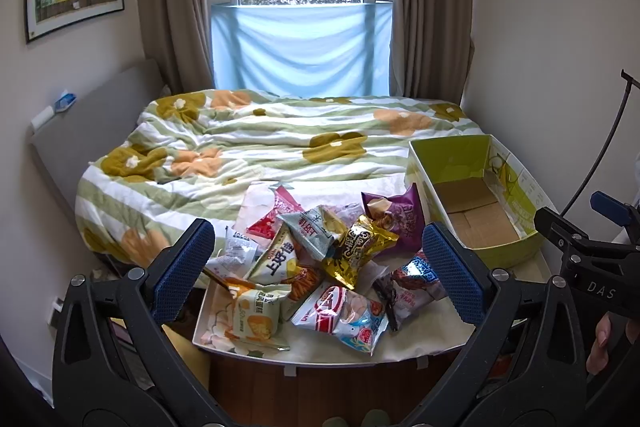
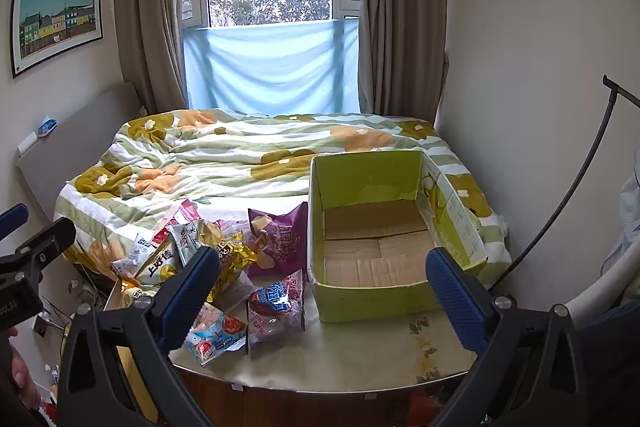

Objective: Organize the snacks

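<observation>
A pile of several snack bags (image 1: 320, 259) lies on a table (image 1: 408, 343) at the foot of a bed; it also shows in the right wrist view (image 2: 224, 267). It includes a purple bag (image 1: 396, 215), a gold bag (image 1: 360, 251) and a red-white-blue bag (image 1: 344, 315). An empty green cardboard box (image 2: 376, 303) stands to the right of the pile, also in the left wrist view (image 1: 504, 255). My left gripper (image 1: 320, 267) is open above the pile, holding nothing. My right gripper (image 2: 320, 291) is open in front of the box, holding nothing.
A white tray (image 1: 204, 327) lies under the pile's left side. The bed with a flowered quilt (image 1: 248, 147) fills the space behind the table. Wall and a black cable (image 2: 568, 195) stand on the right. The table's front edge (image 2: 320, 389) is near.
</observation>
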Demonstrator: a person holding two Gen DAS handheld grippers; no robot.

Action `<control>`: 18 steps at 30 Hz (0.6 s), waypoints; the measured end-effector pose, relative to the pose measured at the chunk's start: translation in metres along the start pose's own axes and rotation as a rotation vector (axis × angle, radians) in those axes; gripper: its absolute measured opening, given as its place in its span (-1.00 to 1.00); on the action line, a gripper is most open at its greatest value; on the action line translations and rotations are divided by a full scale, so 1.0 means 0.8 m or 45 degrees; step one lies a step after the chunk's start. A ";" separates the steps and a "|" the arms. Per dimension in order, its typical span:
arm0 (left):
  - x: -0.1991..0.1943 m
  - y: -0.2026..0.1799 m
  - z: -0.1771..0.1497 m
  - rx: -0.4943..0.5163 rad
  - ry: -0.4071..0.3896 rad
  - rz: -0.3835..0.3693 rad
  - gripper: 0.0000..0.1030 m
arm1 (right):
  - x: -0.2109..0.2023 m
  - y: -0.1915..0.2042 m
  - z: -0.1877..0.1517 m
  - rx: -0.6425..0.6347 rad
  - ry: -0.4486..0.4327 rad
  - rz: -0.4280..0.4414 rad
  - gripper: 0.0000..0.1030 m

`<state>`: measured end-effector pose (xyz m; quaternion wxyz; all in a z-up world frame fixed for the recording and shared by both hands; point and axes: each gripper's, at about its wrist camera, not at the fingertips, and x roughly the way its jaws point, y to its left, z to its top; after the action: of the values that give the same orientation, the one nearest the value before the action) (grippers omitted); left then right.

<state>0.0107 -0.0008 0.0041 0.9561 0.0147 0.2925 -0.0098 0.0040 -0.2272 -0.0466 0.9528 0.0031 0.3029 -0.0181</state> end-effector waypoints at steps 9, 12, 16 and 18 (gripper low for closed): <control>0.000 -0.001 0.000 0.000 0.000 0.001 0.99 | 0.002 0.000 0.000 -0.002 0.001 0.009 0.99; 0.000 -0.002 -0.001 0.000 0.000 -0.001 0.99 | 0.002 0.000 0.000 -0.002 0.000 0.009 0.99; -0.002 -0.003 -0.003 0.002 -0.003 0.003 0.99 | 0.002 0.000 0.000 0.001 0.000 0.008 0.99; -0.002 -0.003 -0.004 0.001 -0.004 0.003 0.99 | 0.002 0.000 0.000 0.001 0.001 0.008 0.99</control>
<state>0.0076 -0.0031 0.0026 0.9565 0.0154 0.2912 -0.0089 0.0054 -0.2272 -0.0473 0.9528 0.0046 0.3032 -0.0151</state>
